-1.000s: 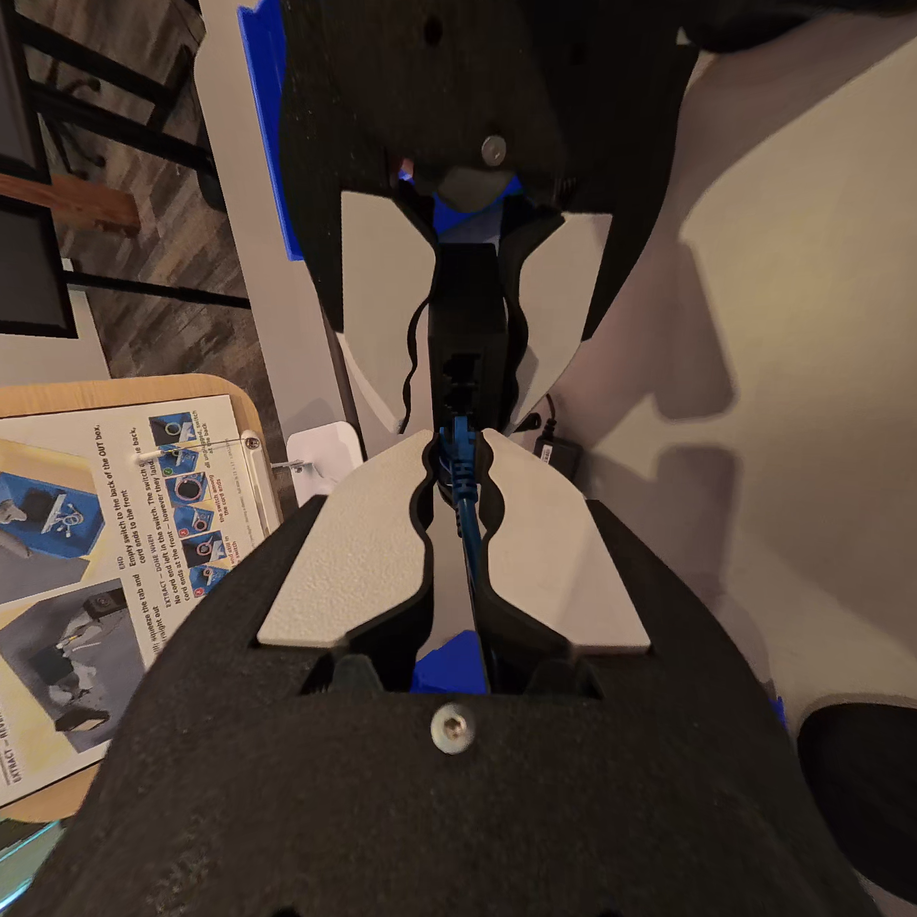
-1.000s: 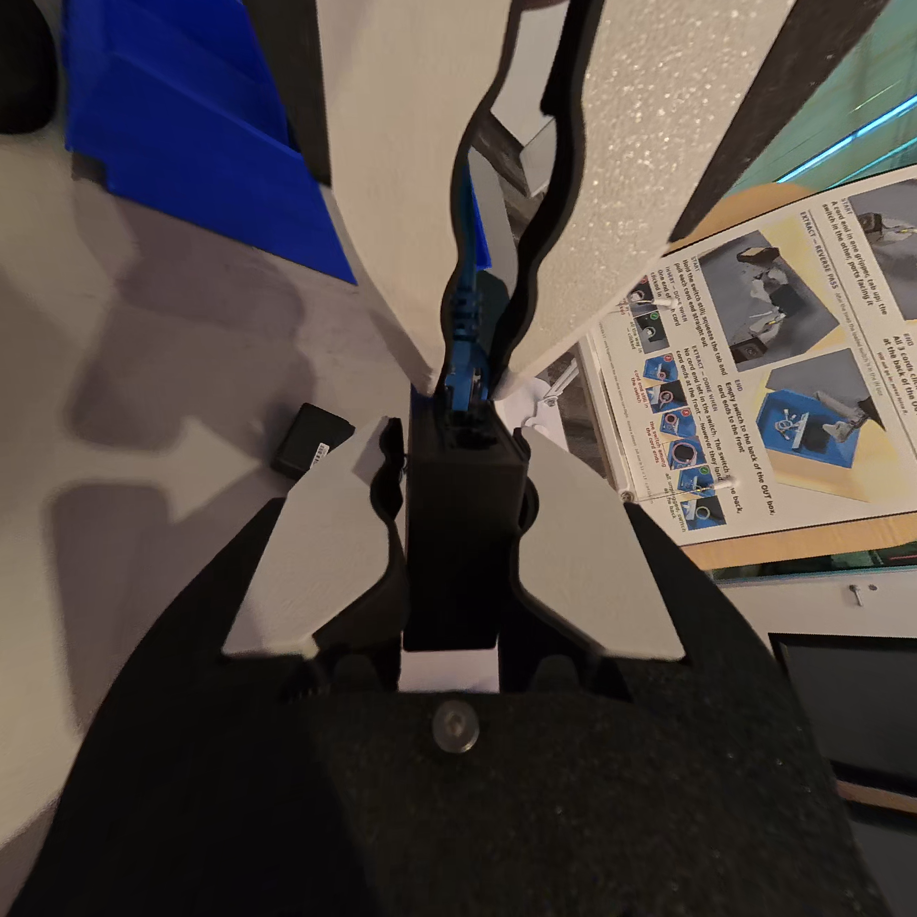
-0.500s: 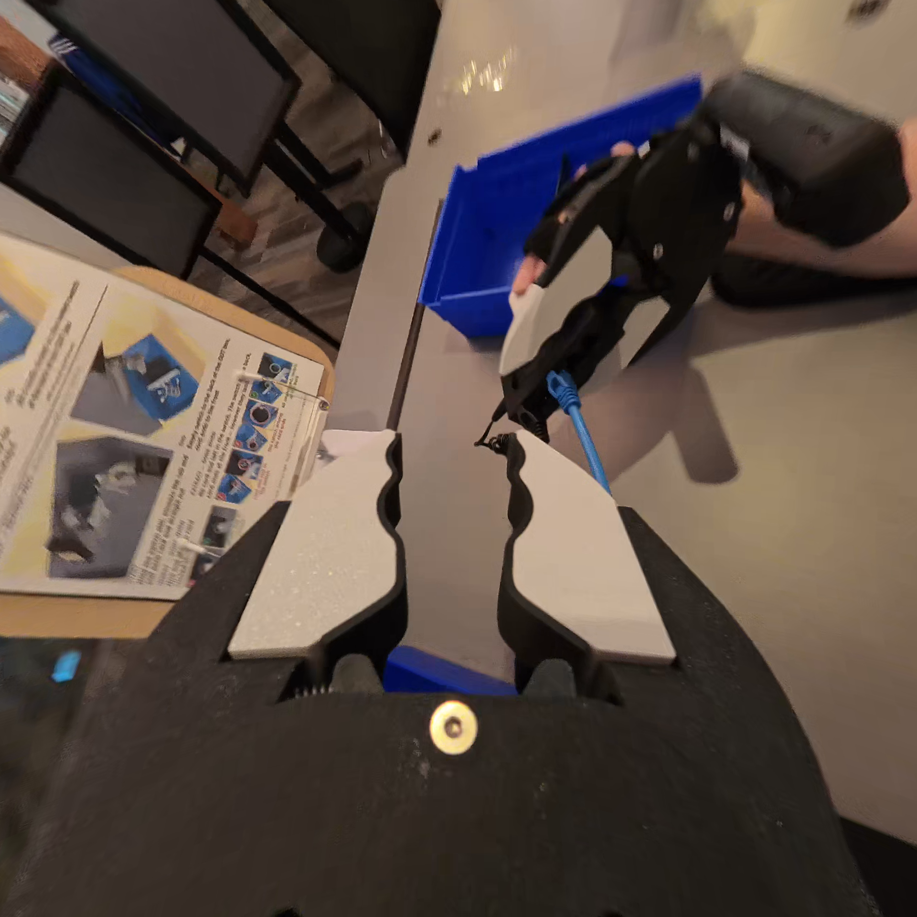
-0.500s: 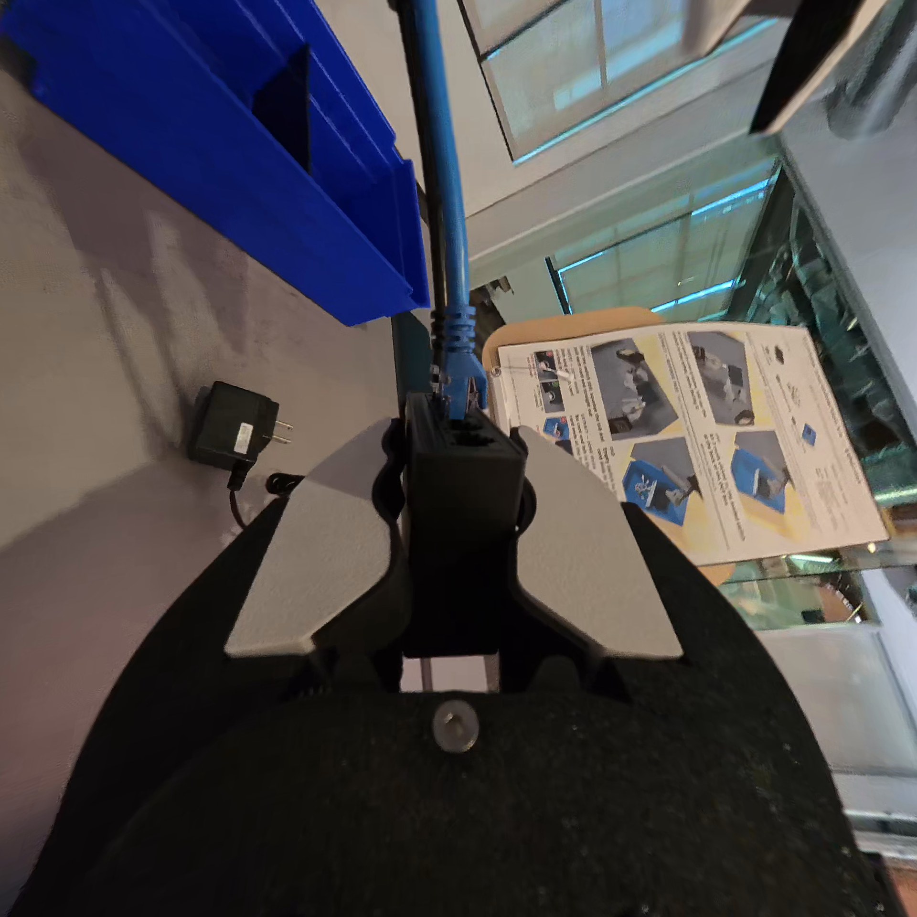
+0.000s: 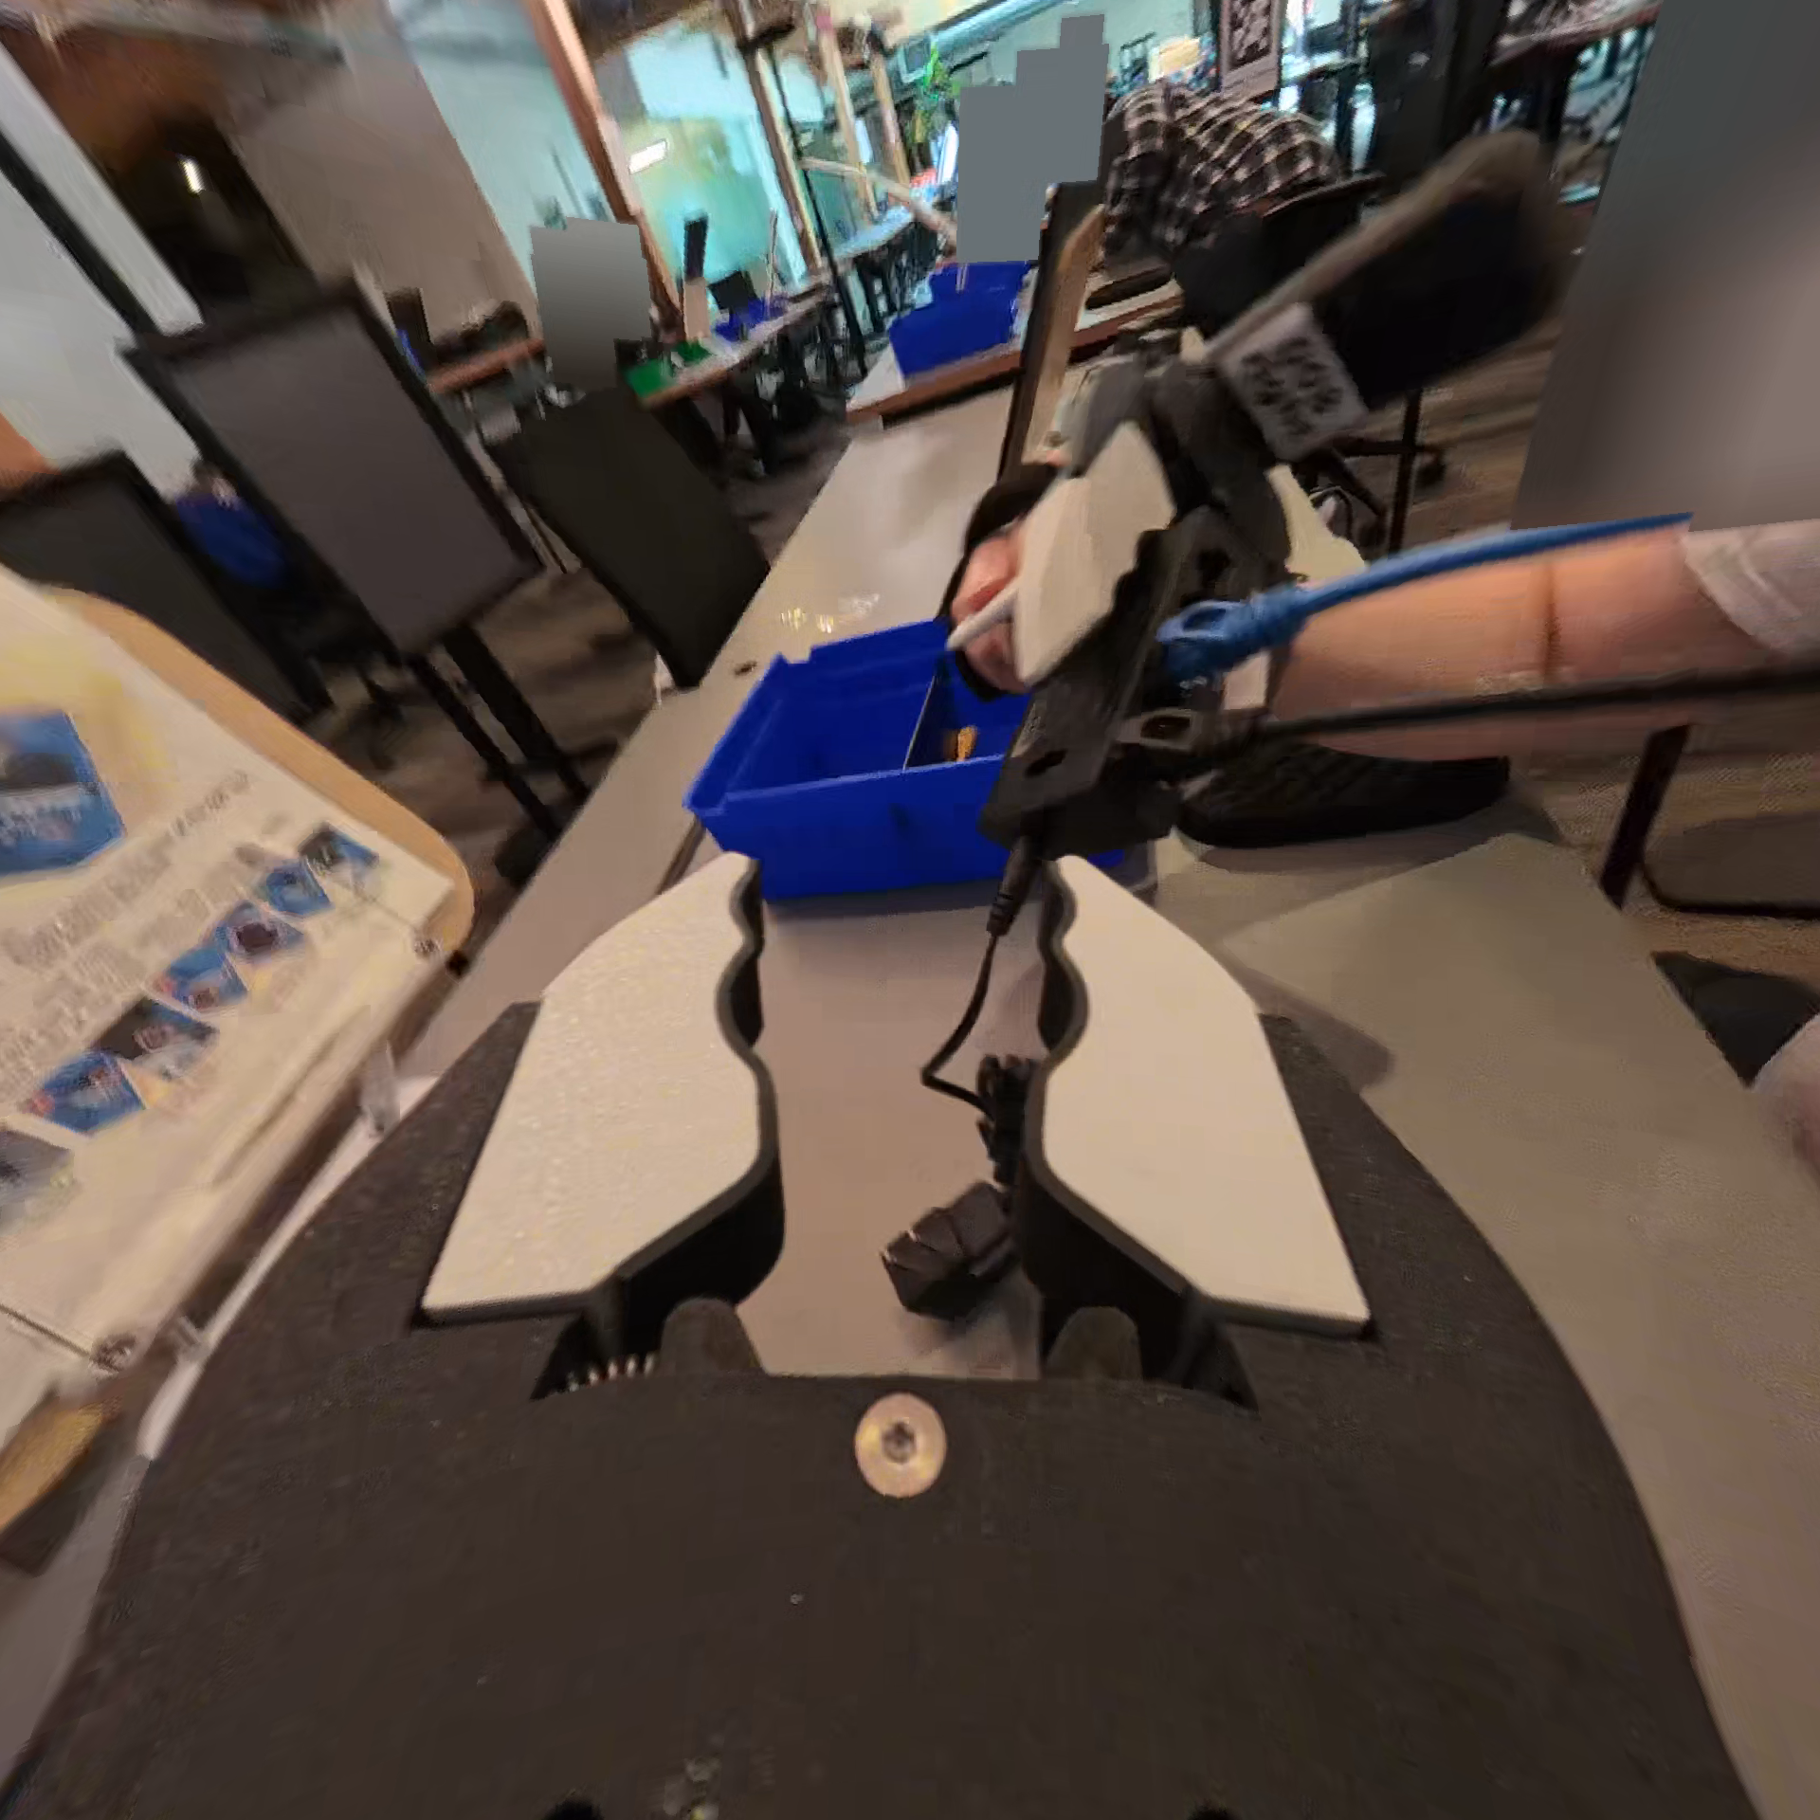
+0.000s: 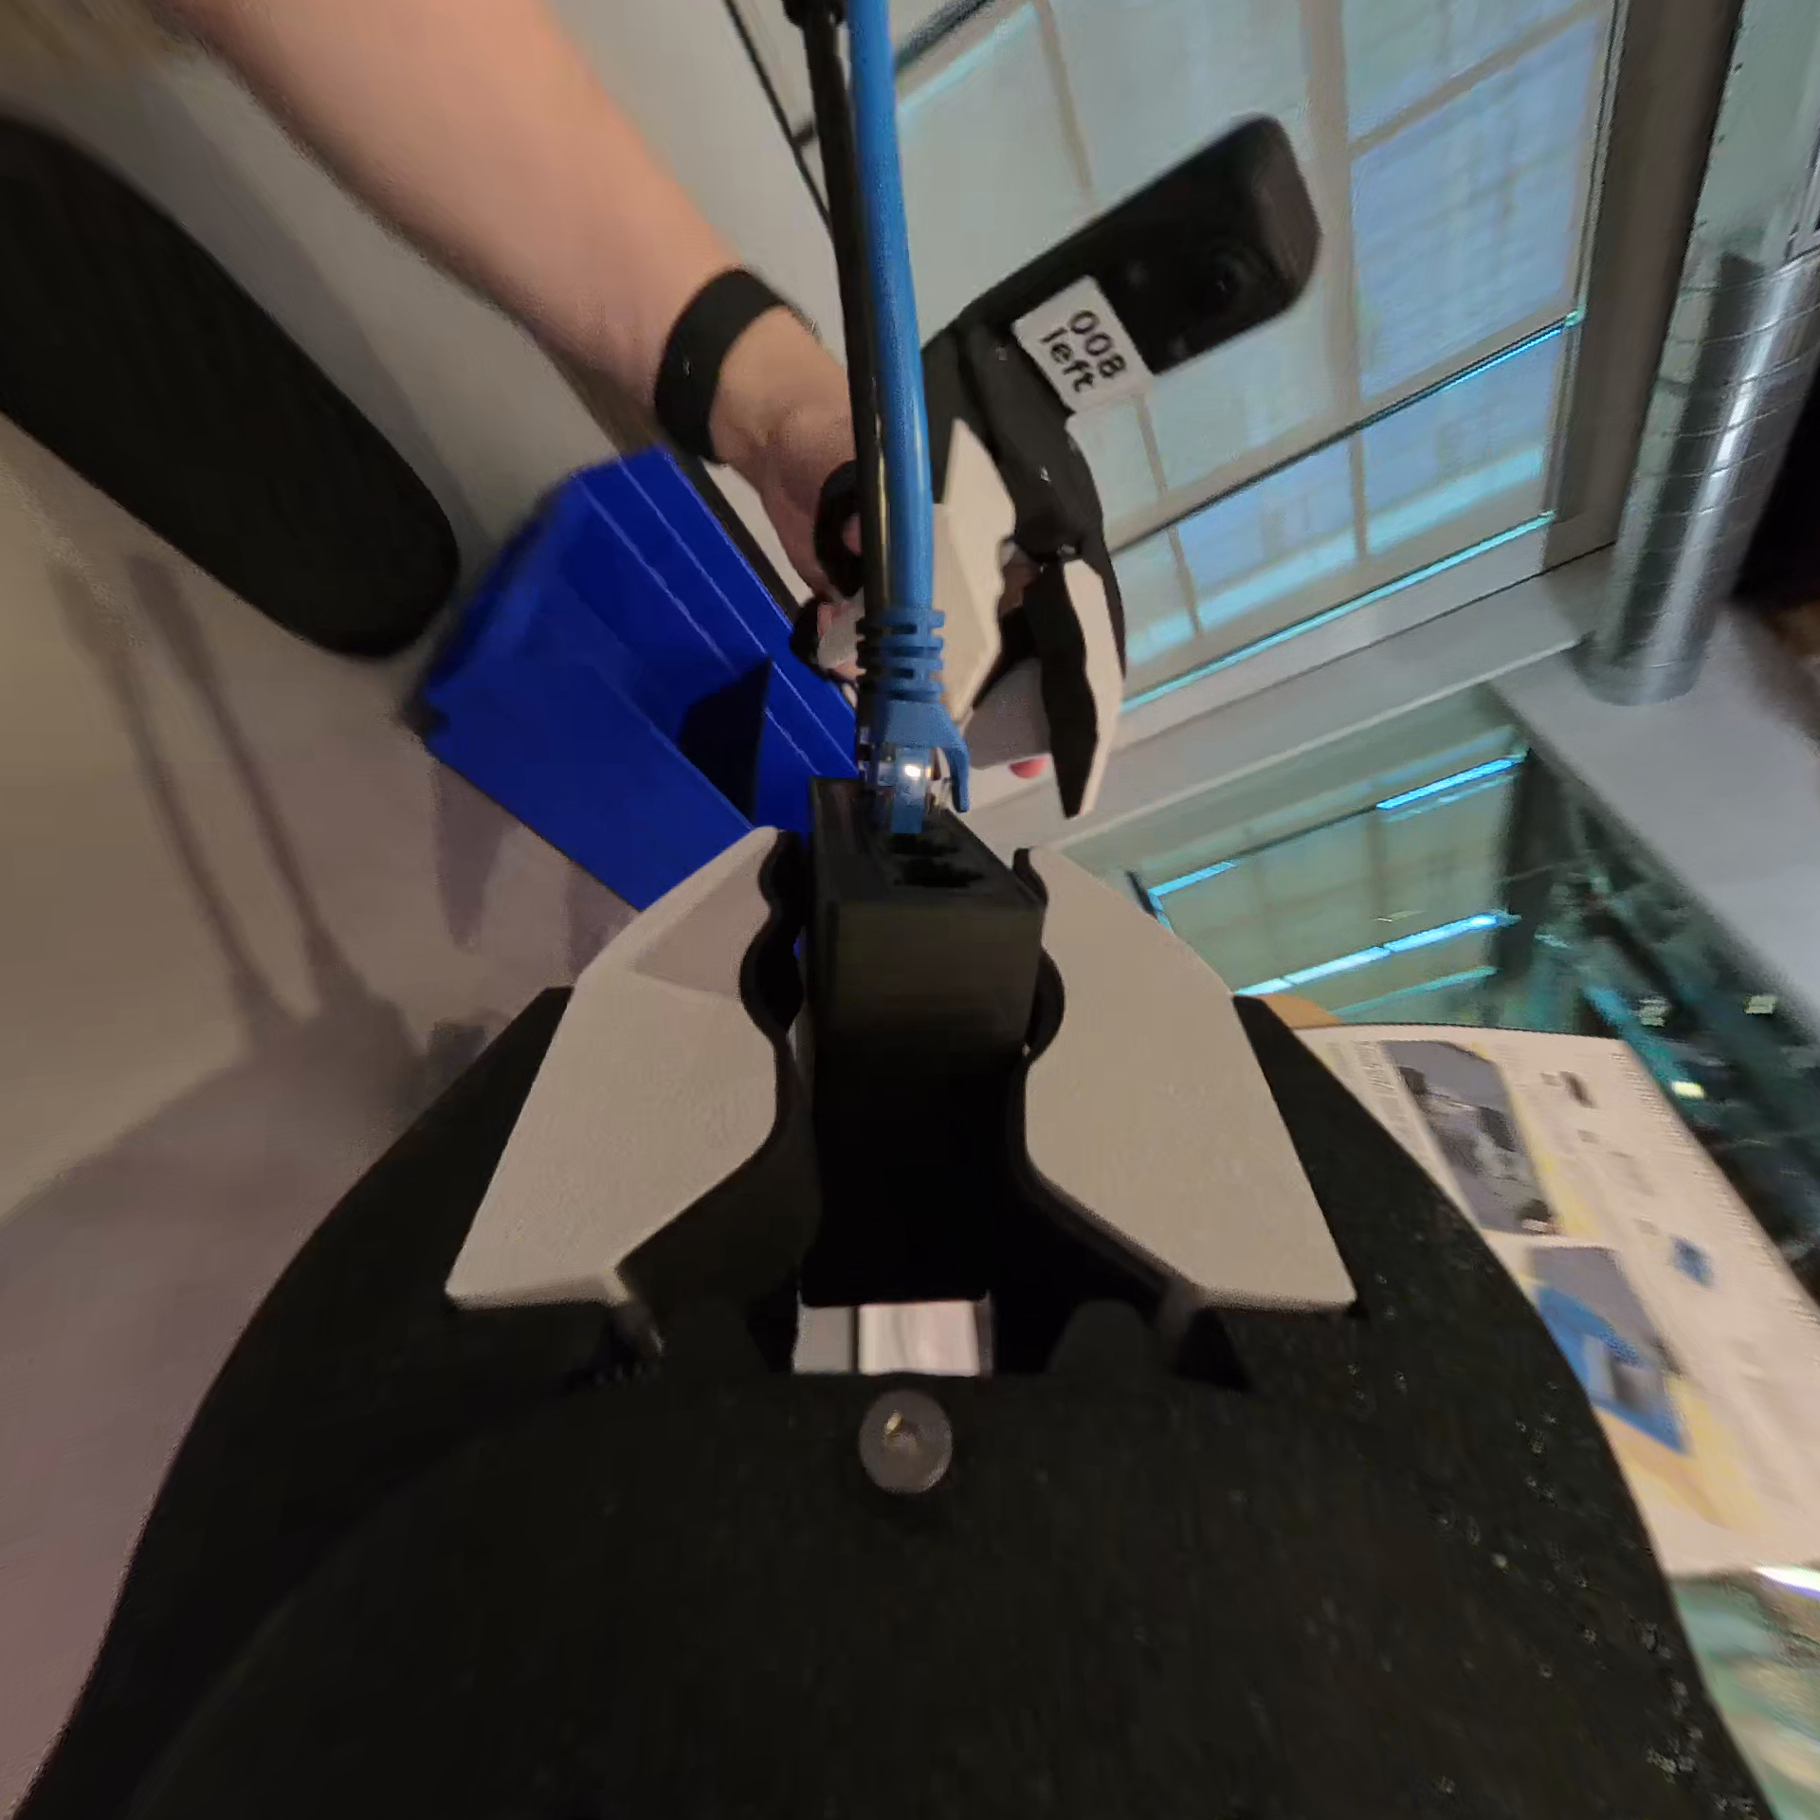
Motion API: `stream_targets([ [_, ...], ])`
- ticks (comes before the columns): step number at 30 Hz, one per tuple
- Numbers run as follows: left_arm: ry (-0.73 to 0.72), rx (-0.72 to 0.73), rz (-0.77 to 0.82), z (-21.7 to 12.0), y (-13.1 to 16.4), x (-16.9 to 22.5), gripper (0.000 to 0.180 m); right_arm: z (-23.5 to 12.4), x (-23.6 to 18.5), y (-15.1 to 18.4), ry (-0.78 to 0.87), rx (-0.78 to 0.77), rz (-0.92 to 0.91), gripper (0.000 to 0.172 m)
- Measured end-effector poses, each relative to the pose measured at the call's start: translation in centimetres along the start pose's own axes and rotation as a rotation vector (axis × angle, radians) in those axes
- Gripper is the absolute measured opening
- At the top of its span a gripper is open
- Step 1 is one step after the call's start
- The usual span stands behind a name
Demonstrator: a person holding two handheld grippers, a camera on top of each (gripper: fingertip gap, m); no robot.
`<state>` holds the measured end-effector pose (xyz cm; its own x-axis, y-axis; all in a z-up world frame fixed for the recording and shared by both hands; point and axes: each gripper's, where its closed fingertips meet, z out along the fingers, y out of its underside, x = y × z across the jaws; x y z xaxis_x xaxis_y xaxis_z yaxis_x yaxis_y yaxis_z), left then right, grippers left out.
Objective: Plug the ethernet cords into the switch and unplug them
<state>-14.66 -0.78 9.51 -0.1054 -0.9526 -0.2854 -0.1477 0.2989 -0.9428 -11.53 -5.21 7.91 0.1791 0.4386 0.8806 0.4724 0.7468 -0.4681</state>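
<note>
Grey desk [image 5: 1477, 1034] carries a blue bin [image 5: 847, 788] while the right claw [image 6: 921, 867] clamps the black switch [image 6: 921, 985] ports-outward, presenting the plugged blue ethernet cord [image 6: 891, 394], and the left claw [image 5: 901, 886] hangs wide and empty, probably freed to regrasp.

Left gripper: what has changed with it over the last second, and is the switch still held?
The left gripper let go of the blue ethernet cord near its plug and drew back from the switch; its jaws now stand open with nothing between the pads. The cord stays plugged into the switch. The right gripper still clamps the black switch as before, though it has swung to a new angle above the table.
</note>
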Motion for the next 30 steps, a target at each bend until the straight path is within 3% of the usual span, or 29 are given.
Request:
stream_targets([
  [6,0.028,0.087,0.205,1.8,-1.5,4.0,0.056,-0.4,1.0,-0.4,-0.039,0.164,0.228,0.04],
  [10,-0.002,0.075,0.281,3.6,-1.2,4.1,0.054,0.1,1.1,-0.4,-0.06,0.224,0.311,0.04],
  [18,0.048,0.096,0.281,5.3,-0.2,4.7,0.029,0.7,1.1,-1.0,-0.079,0.291,0.394,0.039],
  [25,-0.032,-0.001,0.309,6.0,0.9,2.9,0.026,0.1,1.6,0.0,-0.124,0.323,0.549,0.04],
  [28,-0.073,-0.042,0.28,5.8,1.2,1.6,0.026,-1.1,3.2,1.1,-0.076,0.24,0.561,0.045],
  [30,-0.11,-0.106,0.284,5.6,1.6,0.7,0.026,-1.2,3.4,2.9,-0.079,0.028,0.493,0.047],
])
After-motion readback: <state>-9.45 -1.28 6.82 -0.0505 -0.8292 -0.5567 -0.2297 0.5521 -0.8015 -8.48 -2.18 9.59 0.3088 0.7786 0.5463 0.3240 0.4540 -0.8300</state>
